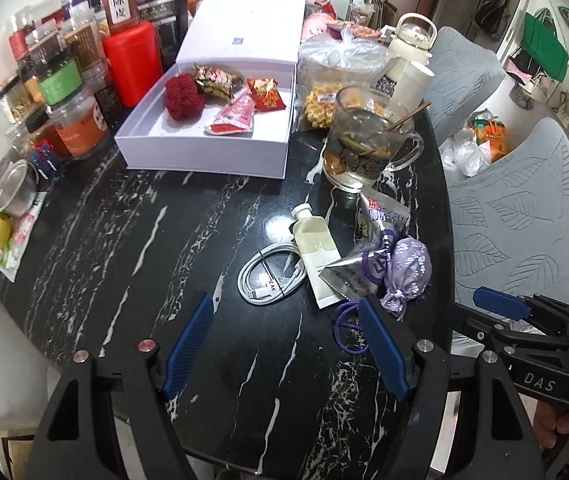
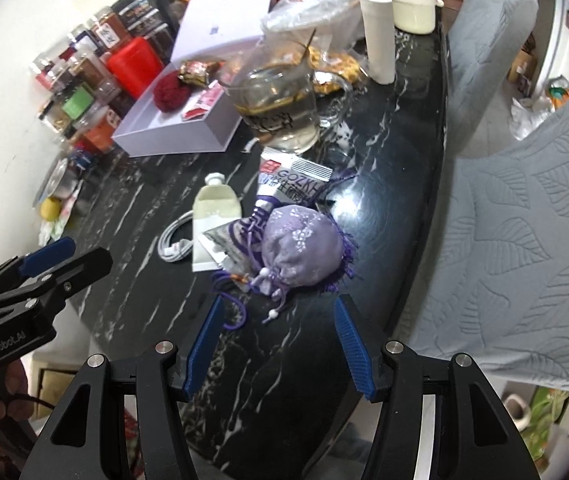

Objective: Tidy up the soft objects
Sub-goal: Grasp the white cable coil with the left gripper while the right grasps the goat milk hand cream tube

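Lavender sachet [image 2: 302,246] lies near black marble table [image 2: 384,160] edge atop foil packets, right gripper [image 2: 278,344] and left gripper [image 1: 284,344] both open, empty; risk: snagging its drawstring or dragging packets along.

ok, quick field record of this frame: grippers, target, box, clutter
left gripper: open, empty, above the table
right gripper: open, empty, facing the purple pouch
purple pouch: on the table edge, on foil packets
open box: holds red knit item and snack packets
nearby: white cable, cream tube, glass mug
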`<state>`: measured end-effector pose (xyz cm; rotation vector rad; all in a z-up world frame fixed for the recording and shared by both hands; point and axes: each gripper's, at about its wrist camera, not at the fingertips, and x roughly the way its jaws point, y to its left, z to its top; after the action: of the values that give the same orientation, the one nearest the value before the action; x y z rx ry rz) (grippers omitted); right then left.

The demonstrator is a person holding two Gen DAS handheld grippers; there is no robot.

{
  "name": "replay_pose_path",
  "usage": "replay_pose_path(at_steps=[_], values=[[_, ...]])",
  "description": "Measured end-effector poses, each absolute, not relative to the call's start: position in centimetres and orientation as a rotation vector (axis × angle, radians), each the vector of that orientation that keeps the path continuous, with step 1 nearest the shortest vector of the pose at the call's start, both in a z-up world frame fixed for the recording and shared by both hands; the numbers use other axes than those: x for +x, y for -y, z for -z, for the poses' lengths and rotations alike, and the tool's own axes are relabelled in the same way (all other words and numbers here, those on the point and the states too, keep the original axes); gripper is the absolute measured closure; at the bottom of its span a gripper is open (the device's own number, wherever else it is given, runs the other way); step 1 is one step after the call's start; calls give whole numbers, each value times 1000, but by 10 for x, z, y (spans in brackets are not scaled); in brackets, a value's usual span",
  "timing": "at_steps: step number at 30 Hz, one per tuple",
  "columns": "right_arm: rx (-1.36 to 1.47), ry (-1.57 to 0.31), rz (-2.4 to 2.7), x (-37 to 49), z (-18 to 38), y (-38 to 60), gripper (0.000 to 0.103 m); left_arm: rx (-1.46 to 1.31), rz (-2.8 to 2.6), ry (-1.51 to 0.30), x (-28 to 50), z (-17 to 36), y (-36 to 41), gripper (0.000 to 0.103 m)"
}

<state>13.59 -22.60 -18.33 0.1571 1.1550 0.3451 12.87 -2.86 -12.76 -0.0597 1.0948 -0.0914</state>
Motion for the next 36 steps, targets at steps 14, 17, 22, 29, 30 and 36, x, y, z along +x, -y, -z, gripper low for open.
replay_pose_path(at_steps=[14, 17, 22, 29, 30, 36], values=[[124, -1120, -386, 173, 193, 198, 46, -6, 128, -1140, 173, 172, 17, 28], [109, -1108, -413, 180, 192, 190, 46, 29, 185, -1176, 180, 190, 18, 28], [109, -1120, -432, 190, 196, 179, 46, 90, 254, -1189, 190, 212, 20, 28], [89, -1130, -437, 196, 198, 171, 46, 228, 351, -1197, 199, 234, 32, 28], [82, -1128, -444, 197, 198, 169, 46, 236, 360, -1180, 199, 234, 34, 28], [67, -1124, -494, 205, 200, 157, 46, 228, 393, -1123, 199, 232, 34, 51]])
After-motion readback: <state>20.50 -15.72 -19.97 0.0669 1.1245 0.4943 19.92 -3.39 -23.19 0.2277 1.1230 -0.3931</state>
